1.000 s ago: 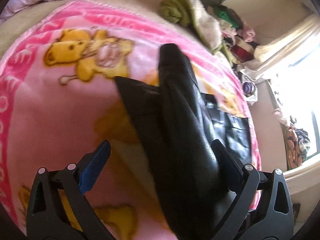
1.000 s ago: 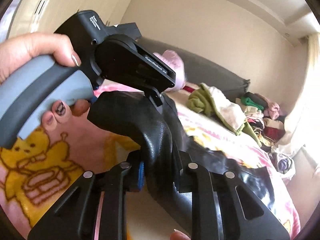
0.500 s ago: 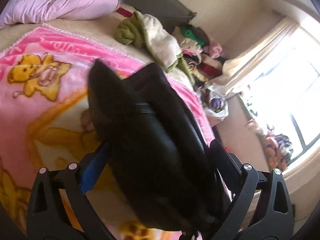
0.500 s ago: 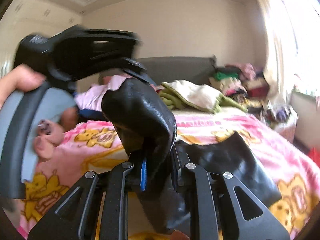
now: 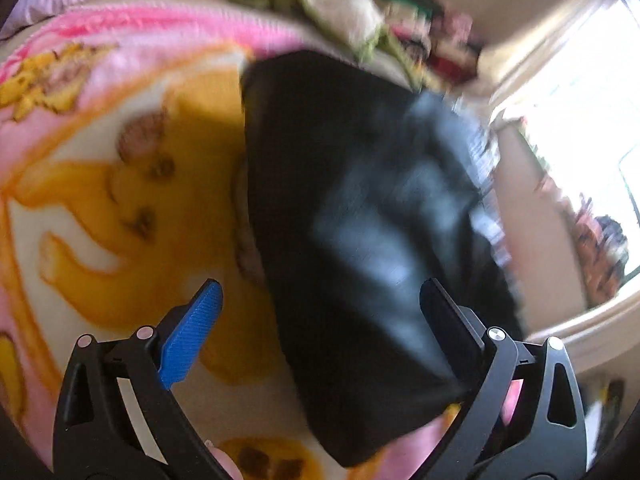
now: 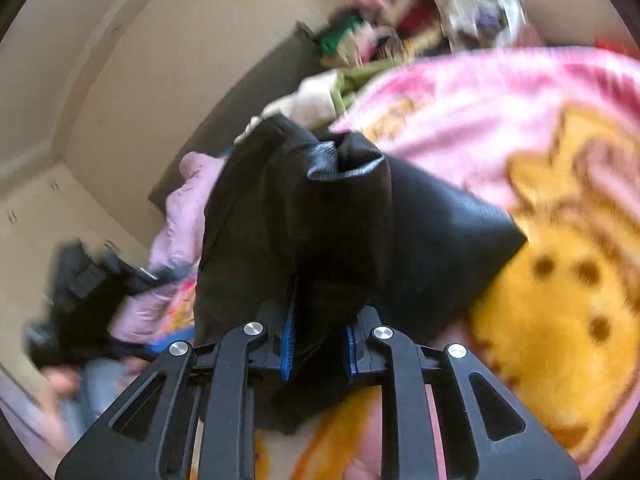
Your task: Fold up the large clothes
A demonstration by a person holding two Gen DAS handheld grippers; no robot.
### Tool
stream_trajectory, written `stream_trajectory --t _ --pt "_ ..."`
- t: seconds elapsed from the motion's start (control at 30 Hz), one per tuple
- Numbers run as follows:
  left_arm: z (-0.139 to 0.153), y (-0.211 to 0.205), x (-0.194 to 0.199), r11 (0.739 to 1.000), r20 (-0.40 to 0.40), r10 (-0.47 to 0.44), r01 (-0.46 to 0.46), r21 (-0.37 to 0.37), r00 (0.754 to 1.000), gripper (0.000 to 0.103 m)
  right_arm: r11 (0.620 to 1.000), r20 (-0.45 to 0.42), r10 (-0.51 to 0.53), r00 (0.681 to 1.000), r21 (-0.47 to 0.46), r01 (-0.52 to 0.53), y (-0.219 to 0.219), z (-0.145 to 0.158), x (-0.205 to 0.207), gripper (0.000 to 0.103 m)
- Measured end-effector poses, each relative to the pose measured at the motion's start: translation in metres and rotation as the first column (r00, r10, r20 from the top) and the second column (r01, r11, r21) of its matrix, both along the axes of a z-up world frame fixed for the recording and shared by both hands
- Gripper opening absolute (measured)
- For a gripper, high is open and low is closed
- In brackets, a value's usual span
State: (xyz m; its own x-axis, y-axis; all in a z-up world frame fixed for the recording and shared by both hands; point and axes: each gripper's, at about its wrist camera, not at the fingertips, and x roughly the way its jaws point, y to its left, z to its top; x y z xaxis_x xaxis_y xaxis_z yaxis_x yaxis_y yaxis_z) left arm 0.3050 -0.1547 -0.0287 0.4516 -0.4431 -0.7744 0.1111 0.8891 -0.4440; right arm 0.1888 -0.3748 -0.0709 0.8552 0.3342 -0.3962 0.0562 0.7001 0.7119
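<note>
A black leather-like garment (image 5: 352, 208) lies on the pink bear-print blanket (image 5: 120, 184), blurred by motion. My left gripper (image 5: 320, 312) is open, its jaws wide apart over the garment's near part without pinching it. In the right wrist view my right gripper (image 6: 318, 344) is shut on a bunched fold of the black garment (image 6: 320, 216) and holds it lifted above the blanket (image 6: 560, 280).
A pile of mixed clothes (image 5: 360, 12) lies at the far end of the bed by a bright window (image 5: 580, 120). A lilac quilt (image 6: 180, 208) and dark headboard (image 6: 240, 112) show in the right wrist view, with the other handle and hand (image 6: 80, 280) blurred at left.
Both cameras have swung quickly. The right gripper has carried its fold of the garment over and down toward the blanket. The left gripper stays open and the garment has dropped lower between its jaws.
</note>
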Motion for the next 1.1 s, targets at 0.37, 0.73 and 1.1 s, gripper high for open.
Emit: stream_trajectory --t 0.37,0.73,1.1 --pt "-0.006 0.001 -0.003 1.000 0.053 0.015 -0.016 0.022 0.998 0.095 0.983 -0.081 0.167 0.983 -0.059 -0.172 -0.062 0.094 0.031 0.094" --pt "-0.001 -0.012 -0.014 0.993 0.099 -0.024 0.012 0.114 0.995 0.095 0.902 -0.335 0.318 0.887 -0.182 -0.392 -0.014 0.084 0.143 0.044" --pt "0.011 -0.015 -0.024 0.988 0.155 -0.075 0.052 0.145 0.985 0.095 0.870 -0.200 0.233 0.952 -0.393 -0.296 -0.026 0.099 0.121 0.014"
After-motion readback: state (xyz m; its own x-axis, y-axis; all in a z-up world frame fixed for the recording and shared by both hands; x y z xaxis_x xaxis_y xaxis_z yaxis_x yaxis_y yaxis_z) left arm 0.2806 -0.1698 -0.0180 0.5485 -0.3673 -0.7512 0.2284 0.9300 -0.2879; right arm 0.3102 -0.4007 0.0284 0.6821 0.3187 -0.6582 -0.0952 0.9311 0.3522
